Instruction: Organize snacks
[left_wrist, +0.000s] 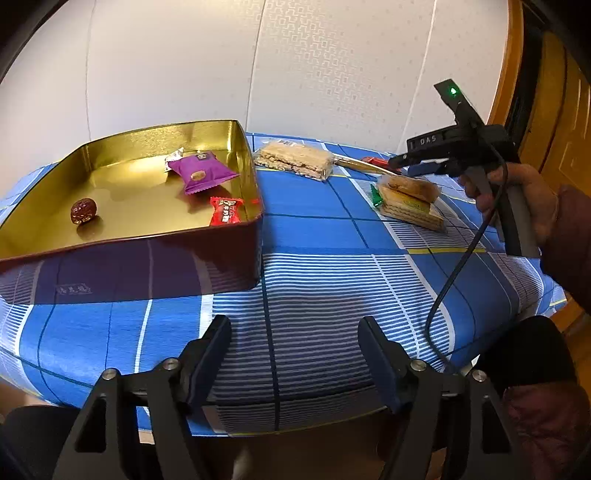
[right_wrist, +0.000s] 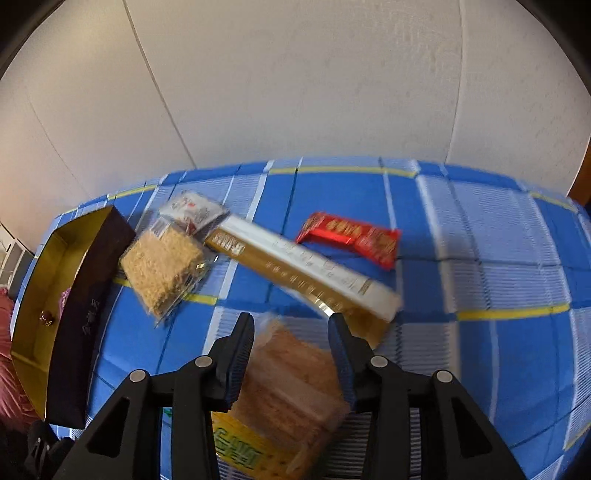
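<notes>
A gold-lined tin (left_wrist: 255, 173) (right_wrist: 88, 266) sits at the table's left. It holds a purple packet (left_wrist: 201, 173), a red candy (left_wrist: 225, 211), a small white-wrapped candy (left_wrist: 173, 158) and a dark date (left_wrist: 83, 211). My left gripper (left_wrist: 293, 332) is open and empty above the near edge of the blue cloth. My right gripper (right_wrist: 291, 332) is open, its fingers straddling a bagged pastry (right_wrist: 291, 376) (left_wrist: 410, 186) that rests on a yellow cracker pack (right_wrist: 240, 450). A rice-crisp block (right_wrist: 162, 266) (left_wrist: 295, 159), a long gold box (right_wrist: 306, 273) and a red bar (right_wrist: 351, 238) lie beyond.
A white sachet (right_wrist: 194, 210) lies behind the rice-crisp block. A green candy (left_wrist: 376, 195) sits beside the cracker pack. A white wall backs the table, and a wooden door (left_wrist: 546, 110) is at right. The right gripper's cable (left_wrist: 454, 273) hangs over the table's right edge.
</notes>
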